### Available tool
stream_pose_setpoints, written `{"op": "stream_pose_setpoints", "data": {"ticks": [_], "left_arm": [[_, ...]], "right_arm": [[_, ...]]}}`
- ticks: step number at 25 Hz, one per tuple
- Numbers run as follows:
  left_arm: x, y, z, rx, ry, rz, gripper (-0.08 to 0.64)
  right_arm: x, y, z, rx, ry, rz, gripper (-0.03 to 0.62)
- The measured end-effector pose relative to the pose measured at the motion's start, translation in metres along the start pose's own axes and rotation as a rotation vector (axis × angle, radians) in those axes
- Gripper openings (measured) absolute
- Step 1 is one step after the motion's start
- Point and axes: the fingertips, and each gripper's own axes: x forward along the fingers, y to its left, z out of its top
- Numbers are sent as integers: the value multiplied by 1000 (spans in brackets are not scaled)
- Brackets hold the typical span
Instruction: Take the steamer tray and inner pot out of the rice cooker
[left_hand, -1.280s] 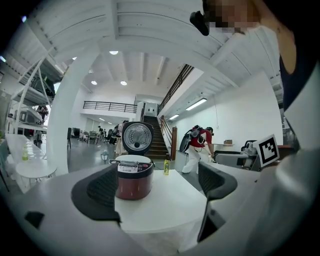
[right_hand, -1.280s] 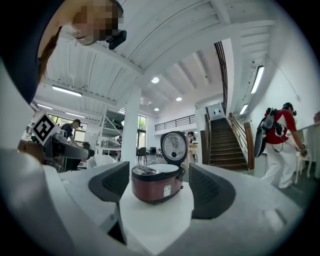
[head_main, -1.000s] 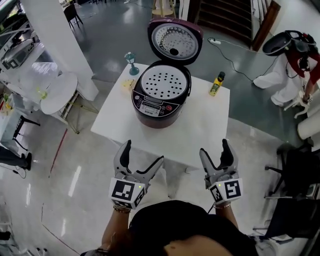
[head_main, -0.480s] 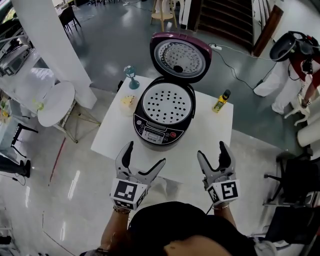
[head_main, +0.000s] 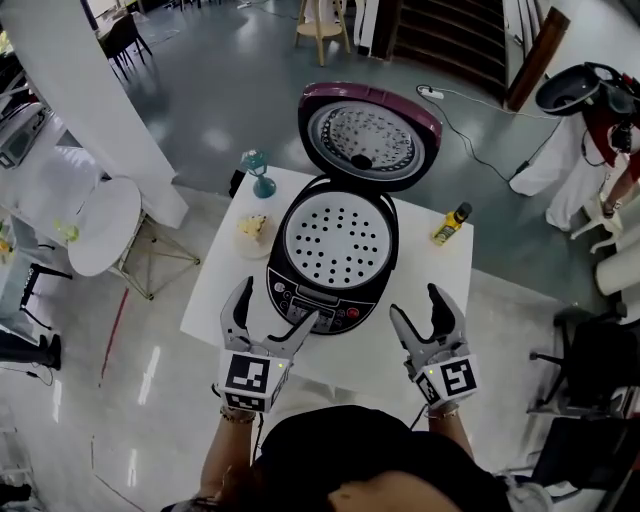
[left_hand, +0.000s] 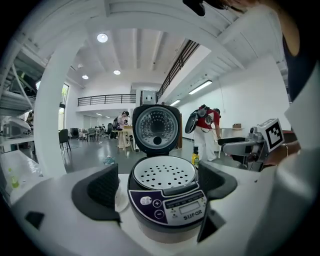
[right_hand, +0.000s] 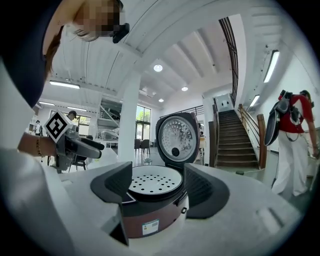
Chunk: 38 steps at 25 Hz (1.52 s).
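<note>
**Status.** The rice cooker (head_main: 335, 262) stands on the white bench (head_main: 440, 290). Its lid (head_main: 370, 135) is swung fully up at the cooker's far side. The perforated steamer tray (head_main: 335, 243) sits in the cooker's mouth, about level with the rim. The inner pot is not visible and is presumed to lie under the tray. Neither item is out yet.

**Claws.** The left claw (head_main: 279, 302) is at the cooker's near left, close to the control panel (head_main: 320, 305). Its jaws are wide and nothing is between the pads. The right claw (head_main: 415, 302) is at the cooker's near right, clear of the wall. Its jaws have just been closing a little, but they stand wide apart and grip nothing. The cooker only shows beyond them.

**Step in hand.** This is judged to be the approach to the tray.

**Recommended method.**
1. Bring both claws over the cooker's rim, one at the left edge of the tray and one at the right.
2. Tip each claw downward so that one jaw goes inside the tray lip and the other outside it.
3. Close both claws evenly, since a one-sided grip is likely to tilt the tray and jam it against the cooker's wall.
4. Lift straight up, staying in front of the raised lid.
5. Set the tray down on open bench beside the cooker, clear of the yellow bottle (head_main: 452, 222) at its right.
</note>
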Motion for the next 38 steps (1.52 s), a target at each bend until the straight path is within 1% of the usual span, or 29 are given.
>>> {"op": "stream_pose_setpoints", "data": {"ticks": [4,7,8,11,14,16,17,23,25,28,32,35,38], "left_arm": [[27,21,0,39,47,-10,474],[48,39,1,76,79,-1,474],[55,45,2,83,88,-2,474],[77,56,4,107,120,-17,474],[99,60,4,171,167,-55,474],[114,60,2,219,210,-93,474],[120,60,1,235,232,-108,474],[154,61,-10,291,299,-196,474],[163,62,-17,322,335,-212,474],[173,68,-29,384,410,-218,474],[182,72,-48,428,536,-250,474],[187,73,-58,458,612,-264,474],[195,75,-64,464,650,-277,474]], "right_arm": [[28,-8,-7,15,40,13,324],[50,-15,-14,0,89,16,325],[57,-19,-17,-15,109,9,337],[77,-33,-28,-62,192,-38,347],[95,-46,-37,-60,287,-64,351],[106,-54,-37,-44,317,-70,354],[111,-58,-37,-52,334,-75,354],[142,-68,-55,-152,500,-69,354],[151,-70,-63,-195,556,-63,356],[166,-73,-71,-280,635,-56,356],[174,-82,-87,-412,839,-84,356],[180,-84,-97,-441,905,-74,356],[185,-86,-107,-461,950,-62,356]]}}
